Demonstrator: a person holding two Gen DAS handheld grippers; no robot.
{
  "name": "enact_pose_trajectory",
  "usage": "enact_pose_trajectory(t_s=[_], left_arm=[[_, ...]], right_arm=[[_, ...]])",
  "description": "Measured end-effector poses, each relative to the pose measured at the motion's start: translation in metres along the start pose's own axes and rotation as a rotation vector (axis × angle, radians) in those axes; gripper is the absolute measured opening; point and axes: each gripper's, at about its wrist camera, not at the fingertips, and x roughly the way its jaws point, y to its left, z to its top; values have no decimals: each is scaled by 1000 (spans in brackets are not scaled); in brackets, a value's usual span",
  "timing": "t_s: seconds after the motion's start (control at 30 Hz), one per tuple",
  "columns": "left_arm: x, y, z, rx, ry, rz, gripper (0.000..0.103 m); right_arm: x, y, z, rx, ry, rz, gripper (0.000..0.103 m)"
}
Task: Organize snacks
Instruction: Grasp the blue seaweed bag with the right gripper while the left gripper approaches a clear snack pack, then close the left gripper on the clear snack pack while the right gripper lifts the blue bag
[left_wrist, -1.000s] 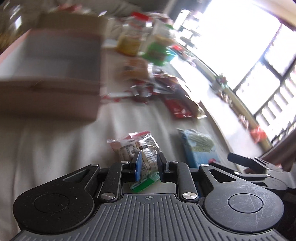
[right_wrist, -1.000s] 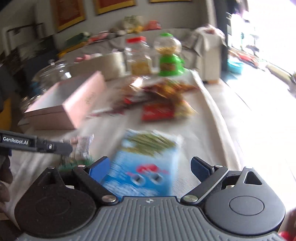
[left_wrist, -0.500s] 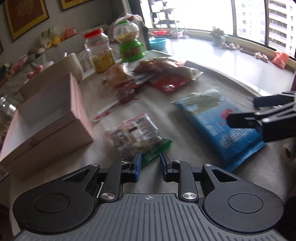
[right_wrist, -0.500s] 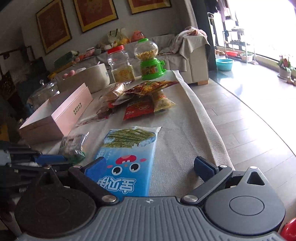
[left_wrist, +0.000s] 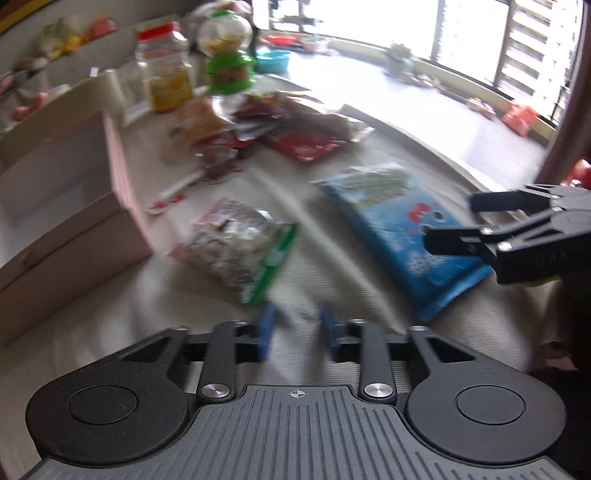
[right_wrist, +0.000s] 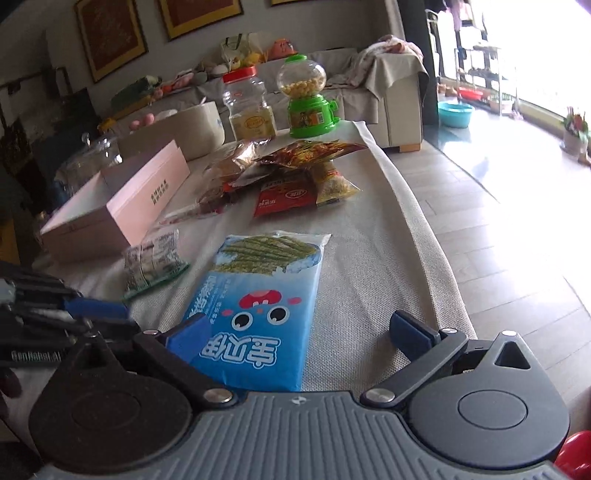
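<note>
Opening left gripper (left_wrist: 295, 330) with nothing between its jaws, seemingly just short of clear snack packet (left_wrist: 240, 247), right gripper (right_wrist: 299, 332) spread wide over blue packet (right_wrist: 258, 306)

The left gripper (left_wrist: 297, 330) tilts down toward the surface (left_wrist: 332, 280), near its front edge, its jaws opening with nothing between the blue pads. The right gripper (right_wrist: 299, 334) is angled down over the same edge, toward the right side, its jaws spread wide and pressing on nothing. Each gripper shows in the other's view: the right one (left_wrist: 476, 221) comes in from the right edge, the left one (right_wrist: 92, 308) from the left.
</note>
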Motion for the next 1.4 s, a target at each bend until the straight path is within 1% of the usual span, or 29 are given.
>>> enact_pose_trajectory(t_s=[0.03, 0.07, 0.1, 0.13, 0.17, 0.2, 0.23, 0.3, 0.37, 0.43, 0.47, 0.53, 0.6, 0.77, 1.0, 1.17, 1.23, 1.3, 1.37, 1.4], left_arm=[[1, 0, 2, -8, 9, -35, 59], [3, 1, 3, -26, 14, -72, 73], [4, 3, 4, -55, 17, -104, 81], [5, 5, 5, -94, 15, -125, 83], [4, 9, 6, -146, 5, -131, 81], [4, 15, 8, -214, -15, -131, 78], [3, 21, 10, -285, -41, -119, 76], [1, 33, 14, -391, -93, -61, 74], [5, 41, 21, -443, -112, -20, 74], [15, 43, 32, -436, -104, 3, 73], [21, 41, 38, -416, -100, 36, 74], [27, 34, 47, -344, -118, 119, 74], [33, 27, 51, -276, -129, 171, 74], [42, 21, 52, -192, -113, 176, 74], [44, 21, 56, -159, -98, 151, 74], [45, 21, 53, -172, -85, 94, 73], [44, 18, 50, -175, -75, 62, 73], [40, 14, 48, -171, -73, 5, 73], [31, 12, 47, -155, -92, -55, 72], [25, 11, 46, -138, -109, -70, 72]], right_arm=[[-1, -2, 1, 21, 1, 11, 103], [-1, -5, 2, 43, 1, 23, 103], [-2, -8, 3, 60, 0, 35, 103], [-2, -9, 3, 69, -2, 44, 103], [-3, -10, 3, 70, -6, 49, 103], [-3, -10, 1, 69, -13, 52, 103], [-4, -10, 0, 70, -22, 54, 103], [-5, -9, -4, 63, -39, 52, 103], [-5, -6, -6, 40, -47, 39, 103], [-4, 0, -9, 4, -54, 18, 103], [-4, 2, -10, -15, -58, 7, 103], [-3, 6, -13, -47, -65, -9, 103], [-5, 6, -15, -53, -71, -6, 103], [-5, 4, -17, -59, -86, -1, 103], [-7, 5, -19, -66, -90, -4, 103], [-6, 6, -19, -75, -91, -10, 103], [-7, 6, -20, -78, -91, -11, 103], [-7, 7, -20, -81, -91, -12, 103], [-6, 7, -20, -84, -90, -15, 103], [-6, 8, -20, -86, -90, -16, 103]])
